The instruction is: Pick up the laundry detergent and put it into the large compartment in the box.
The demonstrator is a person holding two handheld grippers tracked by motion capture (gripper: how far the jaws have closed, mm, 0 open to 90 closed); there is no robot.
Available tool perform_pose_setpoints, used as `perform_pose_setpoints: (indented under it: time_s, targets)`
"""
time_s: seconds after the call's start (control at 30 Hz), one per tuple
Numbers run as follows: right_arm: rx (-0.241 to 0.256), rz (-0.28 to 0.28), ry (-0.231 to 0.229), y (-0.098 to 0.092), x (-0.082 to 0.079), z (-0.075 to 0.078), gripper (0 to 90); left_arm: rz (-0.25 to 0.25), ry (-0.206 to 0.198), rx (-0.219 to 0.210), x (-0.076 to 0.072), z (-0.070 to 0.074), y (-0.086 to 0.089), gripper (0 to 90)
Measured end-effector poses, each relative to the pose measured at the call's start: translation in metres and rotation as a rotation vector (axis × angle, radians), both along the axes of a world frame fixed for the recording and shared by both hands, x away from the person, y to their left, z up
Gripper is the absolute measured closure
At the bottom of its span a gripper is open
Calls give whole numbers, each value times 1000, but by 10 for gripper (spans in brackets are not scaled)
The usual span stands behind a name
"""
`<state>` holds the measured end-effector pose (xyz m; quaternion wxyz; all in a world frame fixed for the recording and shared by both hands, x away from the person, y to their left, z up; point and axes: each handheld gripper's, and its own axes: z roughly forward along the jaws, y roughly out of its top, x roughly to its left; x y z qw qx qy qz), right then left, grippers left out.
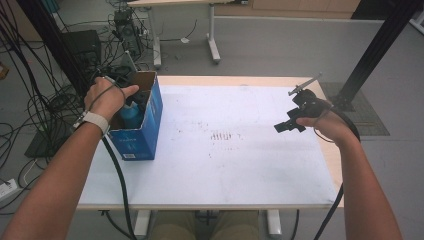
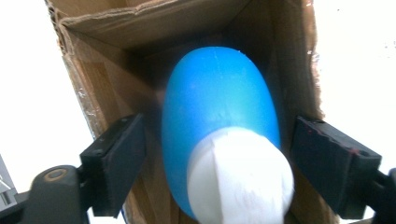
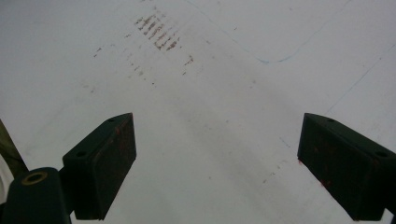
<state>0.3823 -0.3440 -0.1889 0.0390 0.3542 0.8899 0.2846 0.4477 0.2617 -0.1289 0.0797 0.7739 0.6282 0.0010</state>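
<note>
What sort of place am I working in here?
Probably a lab or test workshop rather than a home. Loose cables lie tangled on the grey floor, black frame posts flank the white table, and another desk stands behind. The left gripper straddles a blue bottle in a cardboard box.
</note>
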Motion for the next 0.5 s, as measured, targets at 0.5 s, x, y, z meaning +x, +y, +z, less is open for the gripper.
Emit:
perform_pose_setpoints:
  time_s: [0.5]
  targets:
    - [-8, 3, -2, 3, -2, 4, 116, -82, -65, -11, -17, 37, -2, 60]
